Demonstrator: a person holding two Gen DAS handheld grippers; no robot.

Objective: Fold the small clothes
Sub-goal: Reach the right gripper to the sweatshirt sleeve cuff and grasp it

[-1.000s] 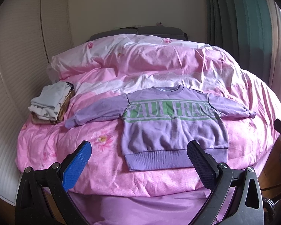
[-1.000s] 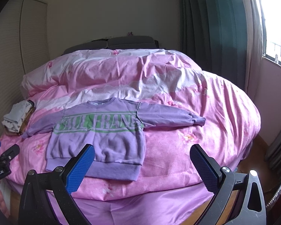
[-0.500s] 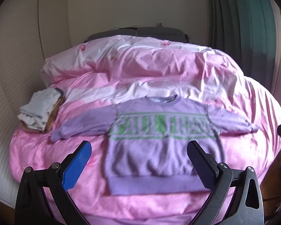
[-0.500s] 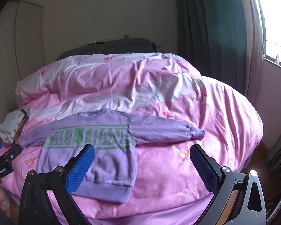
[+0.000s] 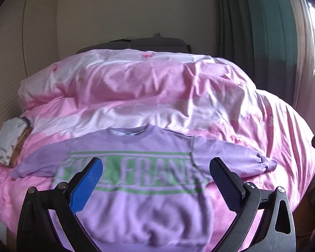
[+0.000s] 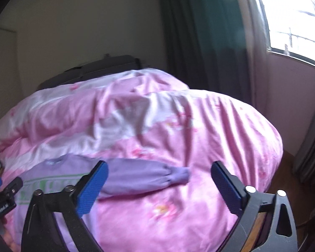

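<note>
The purple sweatshirt (image 5: pixel 140 180) lay flat on the pink duvet (image 5: pixel 178 96) of the bed, front up, green lettering across its chest, both sleeves spread out to the sides. Its hem was toward the cameras and its neckline toward the rumpled far part of the bedding. In the left wrist view the left claw (image 5: pixel 155 185) hung above the sweatshirt's body with its jaws set wide apart — nothing was between them, and the blue pads pressed on no cloth. In the right wrist view the right claw (image 6: pixel 159 187) was over the sweatshirt's right sleeve (image 6: pixel 145 176), which stretched across the duvet with its cuff ending between the two fingers in the picture; the jaws had just been closing a little but stood wide and held nothing. Whether either claw touched the fabric could not be told — the frames were blurred. A small stack of pale folded clothes (image 5: pixel 7 140) sat at the left edge of the bed, well apart from the sweatshirt. A dark green curtain (image 6: pixel 199 42) hung beside a bright window (image 6: pixel 292 19) on the right.
</note>
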